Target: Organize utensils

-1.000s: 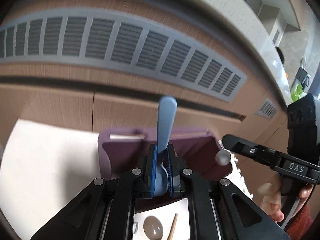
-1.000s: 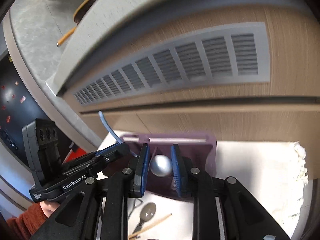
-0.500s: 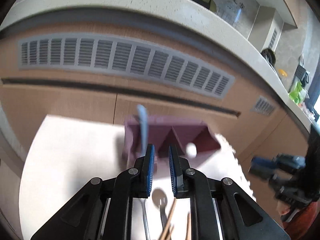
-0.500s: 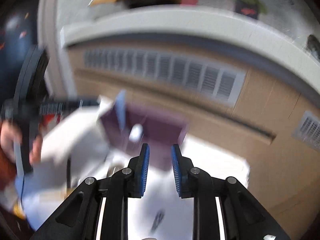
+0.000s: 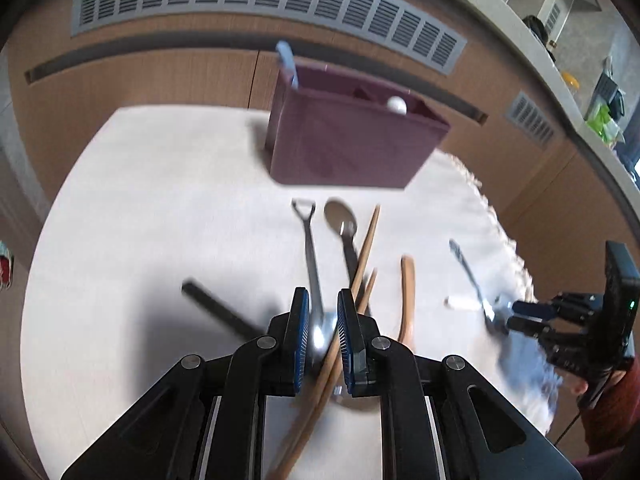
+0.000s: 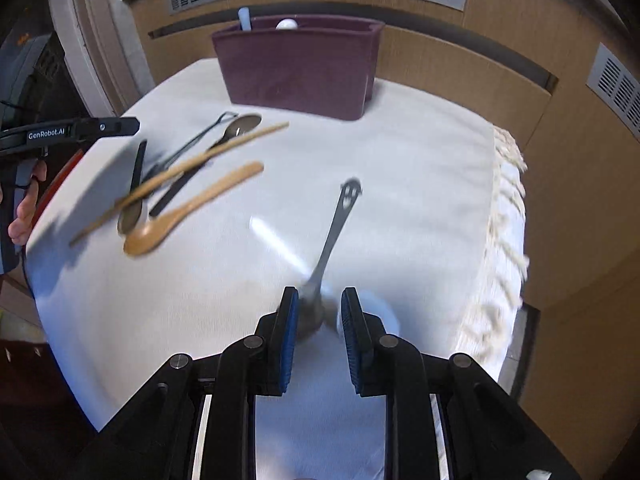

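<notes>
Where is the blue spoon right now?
The blue spoon stands in the purple caddy at its left end in both wrist views, handle poking up, with the white ball-topped utensil further right.

Loose utensils (image 6: 192,184) before maroon caddy (image 6: 296,68)

Both tongs, left (image 5: 322,334) and right (image 6: 318,330), are matte black linkage frames with silver pivot screws and blue ribbed pads (image 5: 301,336), one arm printed "GenRobot.AI", and the person's sleeve (image 5: 612,404), blurred at the frame edge, looks dark red knit.
</notes>
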### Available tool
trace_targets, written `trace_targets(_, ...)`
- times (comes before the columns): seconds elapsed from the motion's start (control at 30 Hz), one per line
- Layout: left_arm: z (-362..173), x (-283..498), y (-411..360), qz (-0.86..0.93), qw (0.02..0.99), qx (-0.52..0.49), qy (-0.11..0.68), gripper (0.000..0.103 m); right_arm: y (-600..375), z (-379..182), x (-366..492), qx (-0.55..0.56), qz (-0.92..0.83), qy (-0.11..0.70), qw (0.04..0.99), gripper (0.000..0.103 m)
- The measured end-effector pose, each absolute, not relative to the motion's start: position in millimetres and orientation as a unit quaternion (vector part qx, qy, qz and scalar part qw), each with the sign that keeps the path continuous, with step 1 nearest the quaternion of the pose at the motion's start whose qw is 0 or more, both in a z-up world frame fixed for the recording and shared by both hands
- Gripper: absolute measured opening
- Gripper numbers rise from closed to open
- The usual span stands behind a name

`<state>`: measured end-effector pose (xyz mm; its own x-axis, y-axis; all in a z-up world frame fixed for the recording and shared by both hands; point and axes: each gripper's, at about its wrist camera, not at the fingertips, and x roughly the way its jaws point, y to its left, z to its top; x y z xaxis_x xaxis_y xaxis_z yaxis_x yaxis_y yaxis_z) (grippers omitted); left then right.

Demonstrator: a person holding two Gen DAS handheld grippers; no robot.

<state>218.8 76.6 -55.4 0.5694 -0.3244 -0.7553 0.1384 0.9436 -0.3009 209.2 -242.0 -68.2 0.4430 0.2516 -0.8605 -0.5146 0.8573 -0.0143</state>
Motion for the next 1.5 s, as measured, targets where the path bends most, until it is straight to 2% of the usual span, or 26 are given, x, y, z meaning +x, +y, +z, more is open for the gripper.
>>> trace_targets(0.27,-56.0,202.5,69.9,-0.125,0.888,-0.076,0.436,0.016,-237.2,-82.6,246.0,-0.037,0.2,0.488,0.849,0.021)
trace_targets(0.53,-56.5,195.4,68.1,-0.147,0.884,-0.042,0.441,0.016,-199.1,-92.3,267.3,-0.121,0.158,0.485,0.852,0.021)
trace_targets(0.7,-64.5,198.9,60.8,-0.161,0.872,-0.043,0.461,0.016,-208.7,-93.5,263.0,-0.089,0.166,0.482,0.856,0.021)
trace_targets(0.73,-65.2,199.5,59.4,-0.162,0.871,-0.043,0.462,0.016,-211.3,-93.8,263.3,-0.079,0.169,0.482,0.856,0.02)
trace_targets(0.8,-66.3,201.8,57.2,-0.162,0.868,-0.046,0.466,0.016,-210.1,-93.1,266.2,-0.091,0.165,0.481,0.856,0.008)
trace_targets(0.93,-65.6,201.2,58.1,-0.156,0.869,-0.054,0.467,0.016,-202.3,-92.1,270.5,-0.103,0.174,0.474,0.857,0.007)
trace_targets(1.2,-61.5,207.5,29.6,-0.227,0.846,-0.047,0.481,0.016,-209.2,-58.9,254.2,-0.038,0.211,0.44,0.872,0.007)
trace_targets(1.5,-87.2,254.0,-54.2,-0.195,0.834,0.09,0.508,0.016,-215.5,-55.3,234.4,-0.016,0.208,0.43,0.879,0.007)
